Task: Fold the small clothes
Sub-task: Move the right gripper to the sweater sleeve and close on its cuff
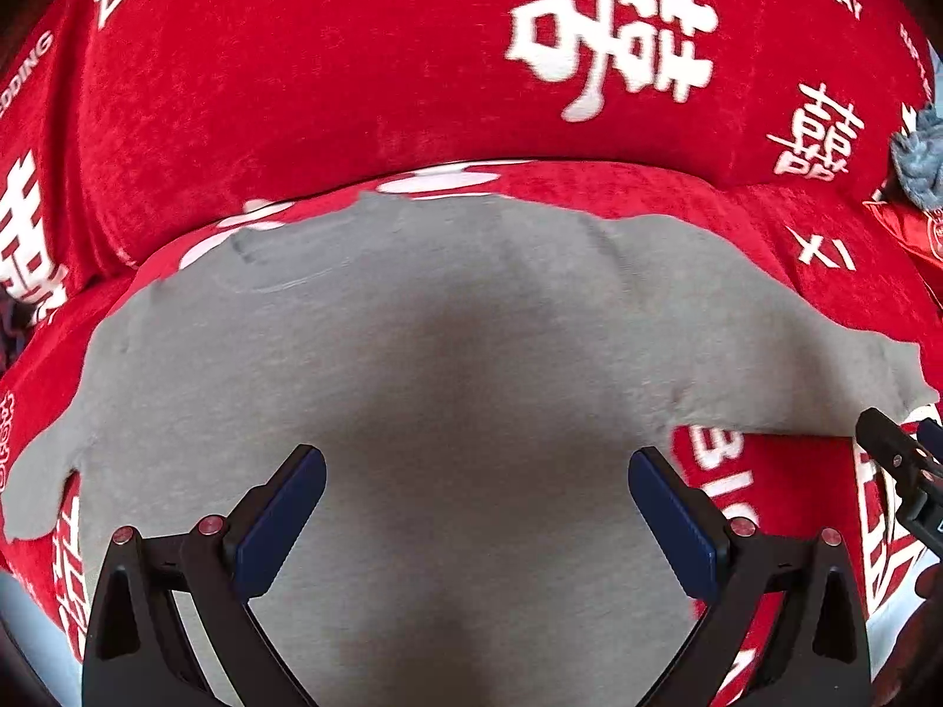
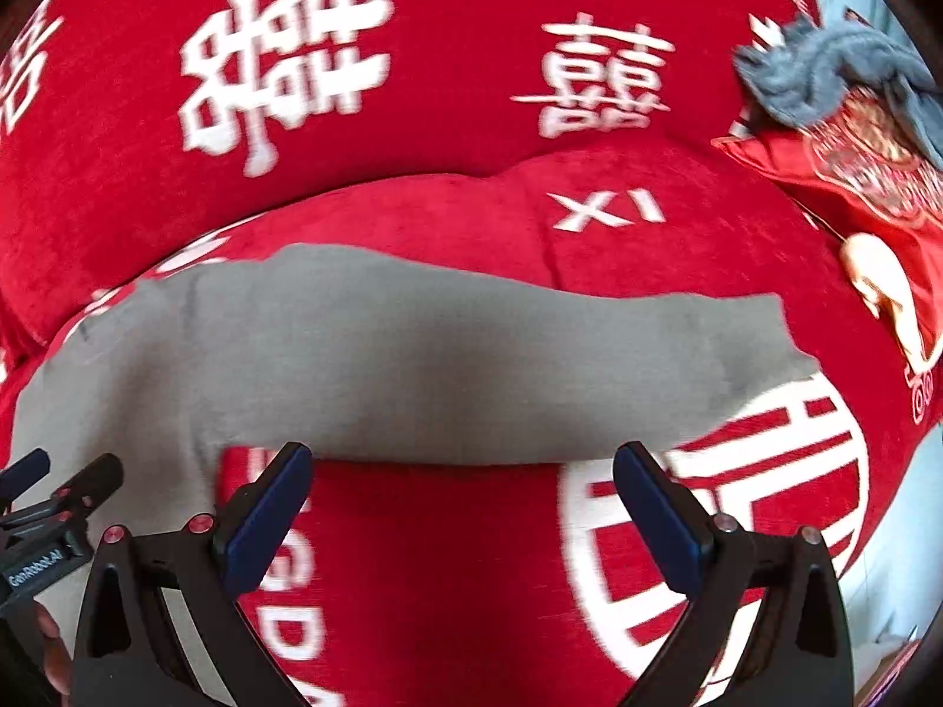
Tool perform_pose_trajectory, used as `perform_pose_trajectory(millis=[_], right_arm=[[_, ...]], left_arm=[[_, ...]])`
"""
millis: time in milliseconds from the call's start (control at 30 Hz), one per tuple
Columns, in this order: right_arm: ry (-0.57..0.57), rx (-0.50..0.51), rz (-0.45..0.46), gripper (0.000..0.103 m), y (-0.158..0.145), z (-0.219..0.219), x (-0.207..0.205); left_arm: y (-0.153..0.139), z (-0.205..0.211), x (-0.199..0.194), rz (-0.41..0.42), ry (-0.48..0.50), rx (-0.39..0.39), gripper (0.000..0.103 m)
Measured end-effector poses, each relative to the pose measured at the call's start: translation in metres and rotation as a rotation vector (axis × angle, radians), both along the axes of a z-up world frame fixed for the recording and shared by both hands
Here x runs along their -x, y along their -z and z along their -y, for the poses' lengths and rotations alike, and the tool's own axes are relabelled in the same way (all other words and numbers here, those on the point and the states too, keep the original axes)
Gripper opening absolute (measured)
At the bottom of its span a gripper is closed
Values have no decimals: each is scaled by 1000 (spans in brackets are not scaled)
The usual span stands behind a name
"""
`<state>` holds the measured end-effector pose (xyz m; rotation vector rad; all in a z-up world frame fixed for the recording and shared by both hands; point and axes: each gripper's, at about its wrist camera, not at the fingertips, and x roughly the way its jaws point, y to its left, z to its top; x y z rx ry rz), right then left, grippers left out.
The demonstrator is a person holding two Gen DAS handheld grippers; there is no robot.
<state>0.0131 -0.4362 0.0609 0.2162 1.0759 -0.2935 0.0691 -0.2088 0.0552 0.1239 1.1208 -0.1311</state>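
A grey garment (image 1: 448, 342) lies spread flat on a red sofa seat (image 1: 784, 224) with white characters. My left gripper (image 1: 477, 506) is open above the garment's middle, holding nothing. In the right wrist view the garment's sleeve (image 2: 448, 353) stretches across the seat. My right gripper (image 2: 462, 501) is open and empty, just short of the sleeve's near edge. Each gripper's tip shows at the edge of the other's view: the right one (image 1: 902, 459) and the left one (image 2: 65, 489).
The red sofa backrest (image 1: 353, 59) rises behind the seat. A crumpled blue-grey cloth (image 2: 825, 70) lies at the far right on a shiny red cushion (image 2: 872, 188). The seat's front edge and pale floor (image 2: 919, 471) are at the right.
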Motion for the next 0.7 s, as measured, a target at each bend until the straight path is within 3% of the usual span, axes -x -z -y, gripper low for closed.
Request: perform_pose_trajectory(millis=[367, 633, 700], right_arm=[[150, -7, -17, 101, 19, 87, 27], [260, -39, -32, 92, 48, 148, 35], [265, -31, -1, 92, 53, 157, 31]], left_arm=[[11, 58, -11, -5, 73, -28, 103], [24, 74, -31, -7, 66, -20, 103], [28, 74, -37, -14, 55, -13, 103]])
